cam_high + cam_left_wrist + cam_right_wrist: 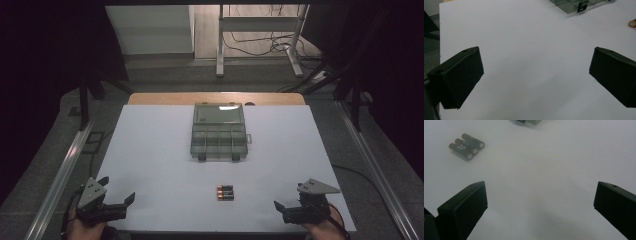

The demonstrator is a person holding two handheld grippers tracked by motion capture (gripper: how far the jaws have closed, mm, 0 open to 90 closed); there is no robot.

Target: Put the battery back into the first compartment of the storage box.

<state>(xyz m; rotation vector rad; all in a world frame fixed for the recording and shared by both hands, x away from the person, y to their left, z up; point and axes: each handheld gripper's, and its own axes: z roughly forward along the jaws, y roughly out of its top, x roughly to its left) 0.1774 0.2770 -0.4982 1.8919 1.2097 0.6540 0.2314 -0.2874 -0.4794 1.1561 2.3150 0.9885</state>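
dark room | white table [150, 150] | desk legs [220, 50] | floor cables [260, 42]

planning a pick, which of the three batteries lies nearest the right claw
The outermost black-and-copper cylindrical battery, on the row's right side in the high view; the other two lie beyond it from the open right claw.

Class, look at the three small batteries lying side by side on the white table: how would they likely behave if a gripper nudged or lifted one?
The batteries are round cylinders lying loose, so a nudge would probably roll or scatter them. Their smooth casings look slippery between flat jaws. They are likely rigid and fairly heavy for their size.
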